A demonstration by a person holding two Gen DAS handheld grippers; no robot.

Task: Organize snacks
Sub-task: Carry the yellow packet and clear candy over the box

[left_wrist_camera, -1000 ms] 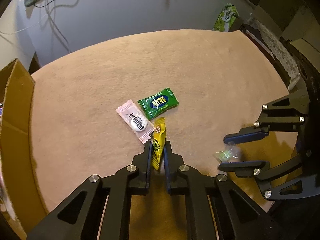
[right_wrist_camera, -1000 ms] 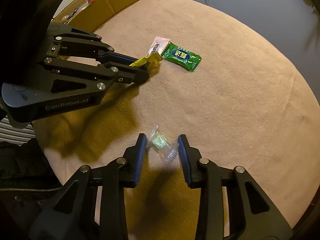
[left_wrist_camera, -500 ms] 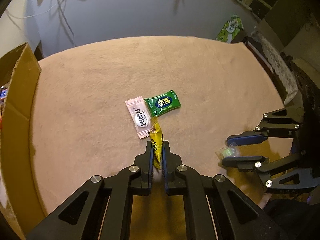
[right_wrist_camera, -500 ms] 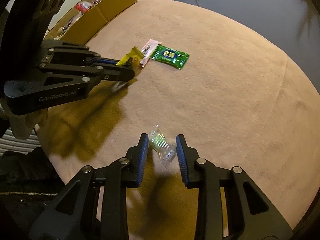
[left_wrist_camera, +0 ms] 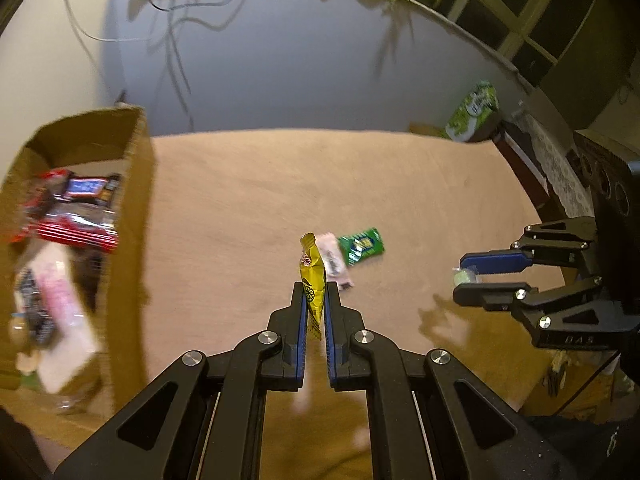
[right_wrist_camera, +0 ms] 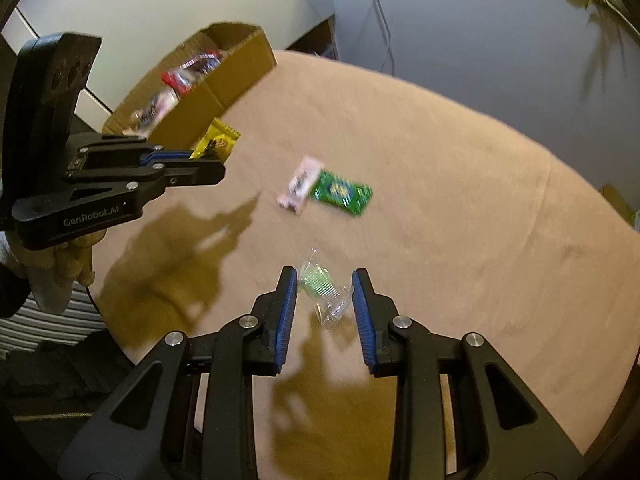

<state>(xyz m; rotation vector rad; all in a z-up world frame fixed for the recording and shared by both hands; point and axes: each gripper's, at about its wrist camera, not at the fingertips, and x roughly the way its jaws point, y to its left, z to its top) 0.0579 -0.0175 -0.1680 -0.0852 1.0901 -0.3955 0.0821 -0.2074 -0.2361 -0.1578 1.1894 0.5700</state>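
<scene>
Table cover (left_wrist_camera: 360, 184): plain pinkish beige. Box (left_wrist_camera: 138, 216): brown cardboard. Packets in box (left_wrist_camera: 76, 216): red, white, dark blue, pale pink, blurred. Held packet (left_wrist_camera: 312, 280): yellow, small red and dark print. Wrapper on table (right_wrist_camera: 300, 180): pale pink with dark letters. Packet beside it (right_wrist_camera: 340, 192): green, blue-yellow label. Candy (right_wrist_camera: 320, 284): clear wrapper, light green inside. Left gripper (left_wrist_camera: 314, 300) and right gripper (right_wrist_camera: 324, 296): black, blue pads. Wall (left_wrist_camera: 280, 60): grey-violet. Cloth at edge (right_wrist_camera: 48, 324): black-white stripes.

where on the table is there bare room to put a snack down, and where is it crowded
Bare cloth of the table runs wide behind the pink candy and green packet, up to the wall. More lies between the cardboard box and those two. Crowded: inside the box, already full of wrappers, and the middle, where both lie touching.
</scene>
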